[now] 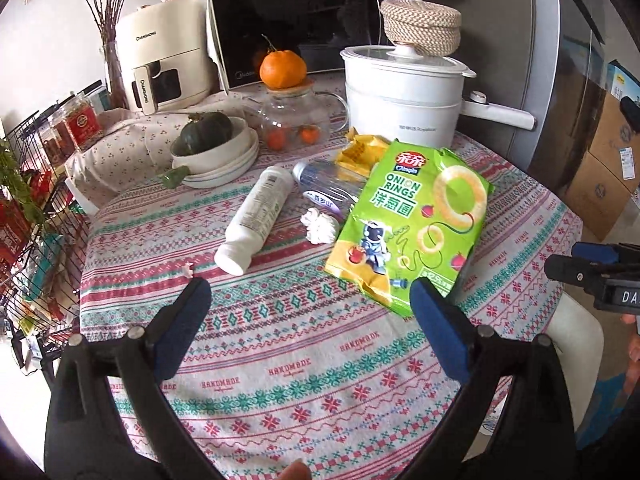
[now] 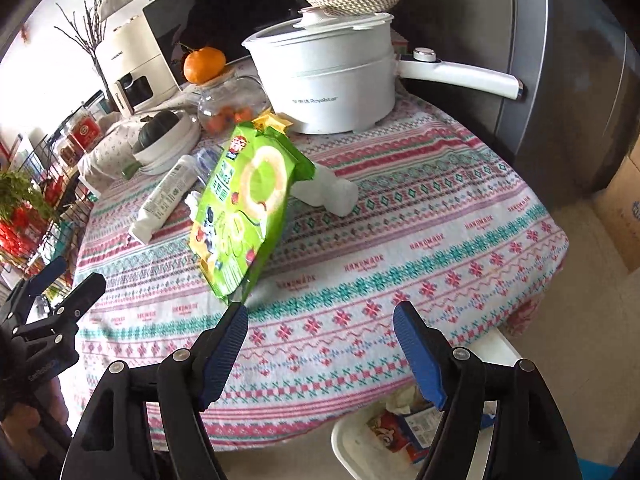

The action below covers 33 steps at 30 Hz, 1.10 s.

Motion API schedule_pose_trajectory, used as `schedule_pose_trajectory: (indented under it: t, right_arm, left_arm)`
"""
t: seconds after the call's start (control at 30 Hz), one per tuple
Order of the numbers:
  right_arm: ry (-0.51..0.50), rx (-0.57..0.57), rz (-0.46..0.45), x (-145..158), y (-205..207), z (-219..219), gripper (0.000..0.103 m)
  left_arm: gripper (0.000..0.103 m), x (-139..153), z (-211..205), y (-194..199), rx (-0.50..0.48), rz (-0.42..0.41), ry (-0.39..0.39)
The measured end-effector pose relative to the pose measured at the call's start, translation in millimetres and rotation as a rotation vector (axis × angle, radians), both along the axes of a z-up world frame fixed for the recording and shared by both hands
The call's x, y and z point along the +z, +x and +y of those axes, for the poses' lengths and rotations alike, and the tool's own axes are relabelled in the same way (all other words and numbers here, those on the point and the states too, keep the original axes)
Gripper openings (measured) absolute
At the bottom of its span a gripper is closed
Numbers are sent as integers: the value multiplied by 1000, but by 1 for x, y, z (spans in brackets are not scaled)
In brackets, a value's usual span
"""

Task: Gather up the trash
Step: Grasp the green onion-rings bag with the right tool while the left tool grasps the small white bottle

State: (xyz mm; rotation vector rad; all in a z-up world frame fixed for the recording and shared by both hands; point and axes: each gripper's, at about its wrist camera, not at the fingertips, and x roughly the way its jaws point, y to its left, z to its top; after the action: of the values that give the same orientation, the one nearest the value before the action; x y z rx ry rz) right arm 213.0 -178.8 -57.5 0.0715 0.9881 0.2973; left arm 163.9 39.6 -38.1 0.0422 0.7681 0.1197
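Observation:
A green onion-rings bag (image 1: 412, 232) lies on the patterned tablecloth (image 1: 280, 360), propped on a clear plastic bottle (image 2: 332, 192). Left of it are a white bottle (image 1: 256, 216) on its side, a crumpled tissue (image 1: 318, 226), a clear water bottle (image 1: 320, 184) and a yellow wrapper (image 1: 360, 150). My left gripper (image 1: 310, 304) hangs open over bare cloth, nothing between its fingers. My right gripper (image 2: 320, 320) is open too, with the bag's (image 2: 248, 208) lower corner just beyond its left fingertip. A white bin (image 2: 360, 448) holding wrappers stands below the table's near edge.
At the back stand a white electric pot (image 1: 400, 92), a microwave (image 1: 296, 20), an air fryer (image 1: 164, 60), a glass teapot (image 1: 296, 120) topped by an orange, and stacked bowls (image 1: 224, 156) with a squash. A wire rack (image 1: 36, 220) is left; a fridge (image 2: 560, 80) and boxes are right.

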Motion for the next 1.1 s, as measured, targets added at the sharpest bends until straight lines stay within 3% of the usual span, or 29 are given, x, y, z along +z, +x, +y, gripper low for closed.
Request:
schedule_pose_trajectory:
  t: [0.3,0.73,0.9,1.07,1.1]
  right_arm:
    - [29,-6,-103,-8,26,26,80]
    - [33,-3,-98,-39,57,49,81]
    - [44,-19,-81,-48,68,56,81]
    - [69,-25,-84,-52,76,63,81]
    - [78,-27,-87,-52,77,64,81]
  left_arm:
    - [99,-13,29,51,-8,-59,21]
    - [93,-70,77,126,12,75,-56]
    - [82,-91,90,139,45,152,-103]
    - [56,-99,95,142,64,195,-150]
    - [55,-98,95,141,63,196,-160]
